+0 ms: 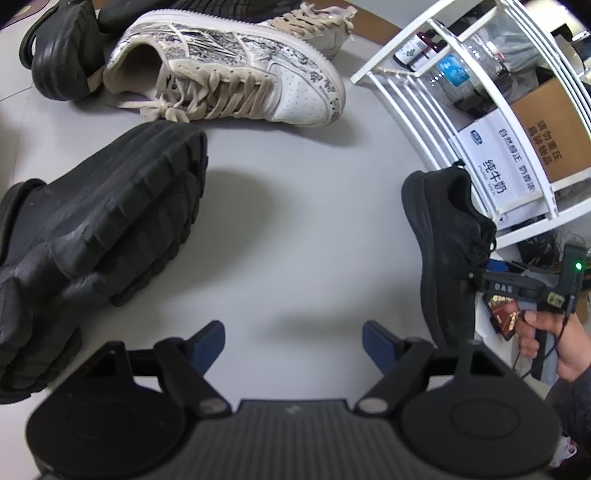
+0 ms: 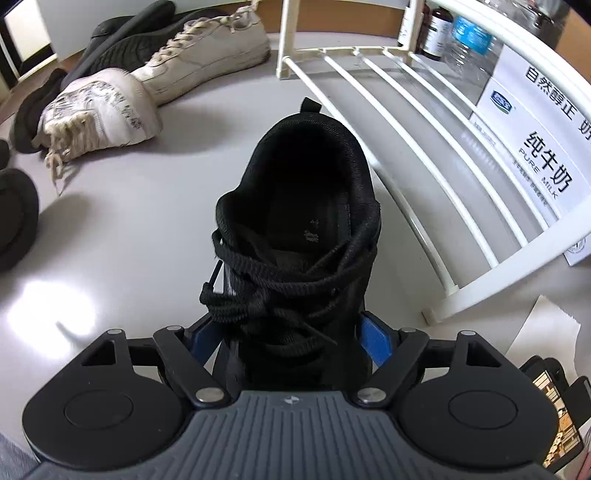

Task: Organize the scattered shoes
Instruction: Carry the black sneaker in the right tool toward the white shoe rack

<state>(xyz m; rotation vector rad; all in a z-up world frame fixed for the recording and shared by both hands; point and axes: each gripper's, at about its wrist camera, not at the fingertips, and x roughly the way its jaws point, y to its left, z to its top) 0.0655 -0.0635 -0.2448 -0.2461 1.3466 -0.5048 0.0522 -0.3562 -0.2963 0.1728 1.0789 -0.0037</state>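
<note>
Right now the black sneaker (image 2: pixel 299 236) sits between the fingers of the right tool (image 2: pixel 295 338), its long axis running straight away from that tool: laces and tongue nearest, heel collar and pull tab farthest, pointing toward the front corner of the white rack (image 2: pixel 417 147). The blue pads stand on either side of the shoe's midfoot; whether they press on it or merely flank it cannot be told, so I would not call it a firm hold. No earlier picture shows how the jaws got there. From the left wrist view the same sneaker stands at the right edge of the grey tabletop (image 1: pixel 295 221), just beside the rack's lowest rails, with the right tool reaching in from the side and a hand (image 1: pixel 554 343) on its grip. The left tool (image 1: pixel 293 341) hovers with its fingers wide apart and nothing between them; a chunky black shoe (image 1: pixel 96 236) lies tipped on its side to its left, sole showing, and a printed white sneaker (image 1: pixel 236 70) lies farther off. The right hand is clearly the nearer one to the rack. The rack's lowest rails hold no shoe; behind it stand a milk carton (image 2: pixel 535 147), a water bottle (image 2: pixel 469 40) and a brown bottle (image 2: pixel 437 33).
</note>
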